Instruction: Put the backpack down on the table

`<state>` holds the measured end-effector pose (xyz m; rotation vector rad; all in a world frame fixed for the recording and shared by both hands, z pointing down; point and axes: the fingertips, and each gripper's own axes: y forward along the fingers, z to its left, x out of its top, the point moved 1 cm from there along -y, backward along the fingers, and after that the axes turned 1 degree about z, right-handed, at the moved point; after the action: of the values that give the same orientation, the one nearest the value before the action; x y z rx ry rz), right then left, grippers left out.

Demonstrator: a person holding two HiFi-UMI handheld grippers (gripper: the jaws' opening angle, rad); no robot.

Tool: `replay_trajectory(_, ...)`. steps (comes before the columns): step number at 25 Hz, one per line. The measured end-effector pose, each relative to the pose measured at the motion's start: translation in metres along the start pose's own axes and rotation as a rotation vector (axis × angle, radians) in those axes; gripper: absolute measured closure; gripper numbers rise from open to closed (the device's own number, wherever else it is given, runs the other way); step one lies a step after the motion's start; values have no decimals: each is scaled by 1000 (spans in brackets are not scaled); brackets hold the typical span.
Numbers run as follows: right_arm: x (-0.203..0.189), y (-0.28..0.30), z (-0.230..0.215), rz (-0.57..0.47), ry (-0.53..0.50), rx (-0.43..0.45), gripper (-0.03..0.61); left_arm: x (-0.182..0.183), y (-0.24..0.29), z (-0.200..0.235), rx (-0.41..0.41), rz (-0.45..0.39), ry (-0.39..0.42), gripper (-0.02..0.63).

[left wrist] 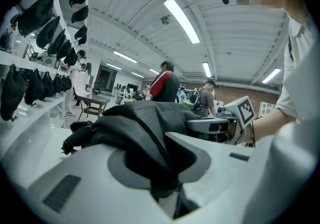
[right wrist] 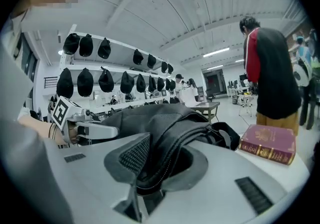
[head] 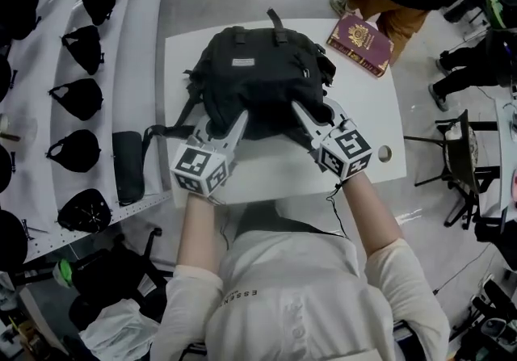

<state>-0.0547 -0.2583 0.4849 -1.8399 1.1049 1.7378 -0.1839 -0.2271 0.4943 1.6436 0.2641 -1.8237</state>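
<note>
setting the backpack (head: 258,77) down on the white desk (head: 367,109): it seems to rest there already, near a red book (head: 360,43). left gripper (head: 234,127) and right gripper (head: 305,119) each pinch a fold of its near edge in narrow jaws. next, likely: release both and draw back.

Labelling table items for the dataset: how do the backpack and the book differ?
Colour: backpack black, book maroon with gold print. Size: backpack far bigger than the book. State: backpack's near edge is pinched by left gripper and right gripper; book is untouched at the far right corner. Shared: both over the white table.
</note>
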Motion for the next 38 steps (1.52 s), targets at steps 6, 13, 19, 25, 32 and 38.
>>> replay_trajectory(6,-24,-11,10,11,17,0,479,-24,-10,-11,6,-1,21,534)
replay_trajectory(13,-52,-19,19,23,43,7,474,-52,-18,-19,-23,1,33,534)
replay_trajectory(19,-84,-27,28,51,77,10,474,-84,-25,-26,-39,25,7,534)
replay_trajectory(25,-118,-33,36,121,86,6,465,-120,-30,-31,-38,75,-60,529)
replay_trajectory(32,-146,-39,44,176,94,-1,460,-149,-36,-34,-47,102,-140,525)
replay_trajectory(38,-155,-41,45,196,96,-4,460,-157,-36,-35,-54,63,-139,525)
